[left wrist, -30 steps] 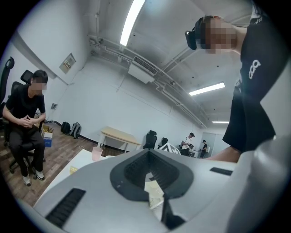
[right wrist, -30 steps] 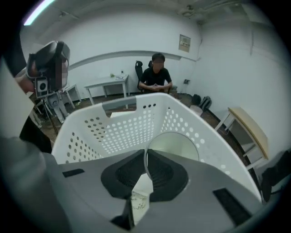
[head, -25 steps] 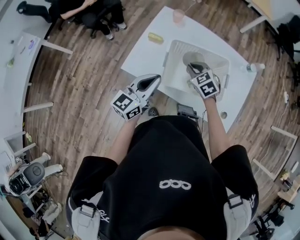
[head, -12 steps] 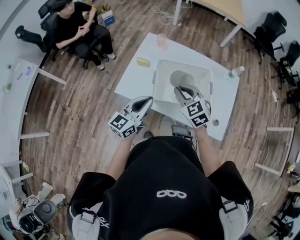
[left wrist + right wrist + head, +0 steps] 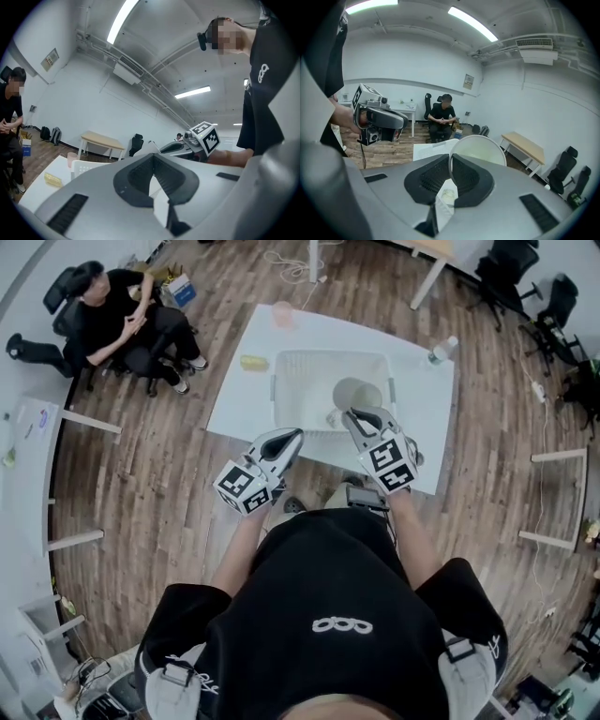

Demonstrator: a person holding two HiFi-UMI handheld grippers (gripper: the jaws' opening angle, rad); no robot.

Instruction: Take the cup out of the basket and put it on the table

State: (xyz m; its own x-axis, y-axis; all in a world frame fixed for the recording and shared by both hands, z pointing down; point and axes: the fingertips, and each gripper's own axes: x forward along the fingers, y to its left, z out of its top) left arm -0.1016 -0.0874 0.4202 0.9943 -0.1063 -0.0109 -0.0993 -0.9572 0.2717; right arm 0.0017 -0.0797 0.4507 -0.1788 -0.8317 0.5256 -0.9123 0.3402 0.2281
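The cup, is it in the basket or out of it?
Cannot tell fully. The right tongs pinch the cup by its rim, and the head view shows it over the basket, not on the table.

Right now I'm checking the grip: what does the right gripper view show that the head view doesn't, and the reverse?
Only the right gripper view: the right gripper clamped on the white cup, with the cup's rim and wall between its pads. Only the head view: the white basket, and near it a pink cup, a yellow item and a bottle. Both: the white cup, the left gripper and a seated person.
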